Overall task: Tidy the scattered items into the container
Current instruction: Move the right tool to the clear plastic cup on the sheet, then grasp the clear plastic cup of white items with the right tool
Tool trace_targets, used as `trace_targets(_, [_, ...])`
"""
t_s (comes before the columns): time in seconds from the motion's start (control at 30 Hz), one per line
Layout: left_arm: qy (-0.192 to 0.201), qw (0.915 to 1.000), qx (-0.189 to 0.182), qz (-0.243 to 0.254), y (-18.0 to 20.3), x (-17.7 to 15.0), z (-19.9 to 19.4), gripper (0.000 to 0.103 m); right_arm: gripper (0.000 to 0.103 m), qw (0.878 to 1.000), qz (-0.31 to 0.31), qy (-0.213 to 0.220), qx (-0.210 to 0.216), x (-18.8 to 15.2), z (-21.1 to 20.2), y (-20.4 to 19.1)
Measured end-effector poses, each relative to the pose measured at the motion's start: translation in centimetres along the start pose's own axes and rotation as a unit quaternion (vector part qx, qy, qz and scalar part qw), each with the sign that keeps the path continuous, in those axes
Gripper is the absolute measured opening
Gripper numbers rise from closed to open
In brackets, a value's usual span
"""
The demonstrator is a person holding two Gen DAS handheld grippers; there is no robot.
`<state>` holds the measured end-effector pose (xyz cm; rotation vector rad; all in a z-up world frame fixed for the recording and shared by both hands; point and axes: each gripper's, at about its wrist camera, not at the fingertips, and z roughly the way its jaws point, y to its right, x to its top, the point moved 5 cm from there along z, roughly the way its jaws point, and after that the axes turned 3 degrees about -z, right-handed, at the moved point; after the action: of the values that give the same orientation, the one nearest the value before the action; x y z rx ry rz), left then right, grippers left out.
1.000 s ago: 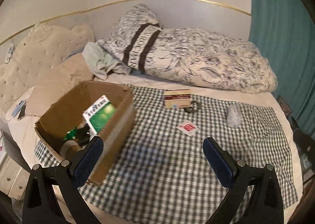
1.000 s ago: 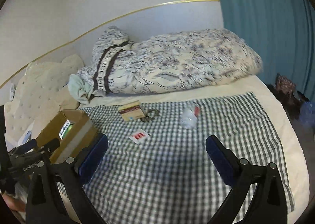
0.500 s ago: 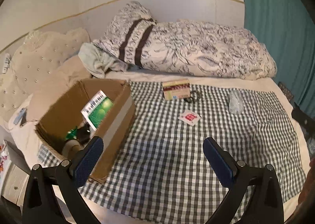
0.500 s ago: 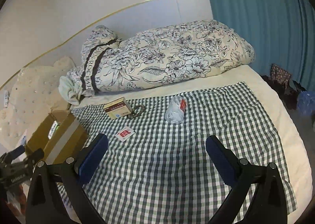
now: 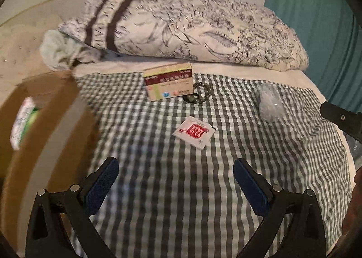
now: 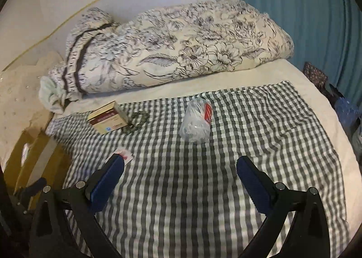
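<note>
A cardboard box (image 5: 52, 122) stands at the left on the checked cloth, with a green-and-white packet (image 5: 23, 122) inside. On the cloth lie a cream and maroon carton (image 5: 169, 81), a dark bead bracelet (image 5: 200, 95) touching it, a red-and-white sachet (image 5: 194, 132) and a clear plastic container (image 5: 270, 104) on its side. My left gripper (image 5: 175, 173) hangs open above the cloth, short of the sachet. My right gripper (image 6: 179, 170) is open too, short of the clear container (image 6: 196, 123). The carton (image 6: 107, 119), bracelet (image 6: 135, 122) and sachet (image 6: 124, 155) lie to its left.
A rolled floral duvet (image 5: 192, 31) lies across the back of the bed, with a pale green cloth (image 5: 61, 51) at its left end. A teal curtain (image 6: 305, 13) hangs at the right. The cloth (image 6: 192, 201) ends near the mattress edge at right.
Both grippers have moved forward and to the right over the cloth; the items look closer and the cardboard box has slid toward the left edge of both views. Both stay open.
</note>
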<state>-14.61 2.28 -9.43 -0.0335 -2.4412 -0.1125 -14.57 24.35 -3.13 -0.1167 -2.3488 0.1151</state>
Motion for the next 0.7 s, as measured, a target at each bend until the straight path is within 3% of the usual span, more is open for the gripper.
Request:
trace_targets(0.33, [-0.036,0.9987,0.003,0.036,1.7,1.3,9.8,0.103,0.1,0.998,0.022,-0.042,-0.04,1.9,8.2,1.3])
trace_targets(0.7, [-0.065,0.9976,-0.015,0.016,1.2,1.0,14.2,0.102,0.1,0.991,0.036,-0.072,-0.106,3.5,15.8,3.8])
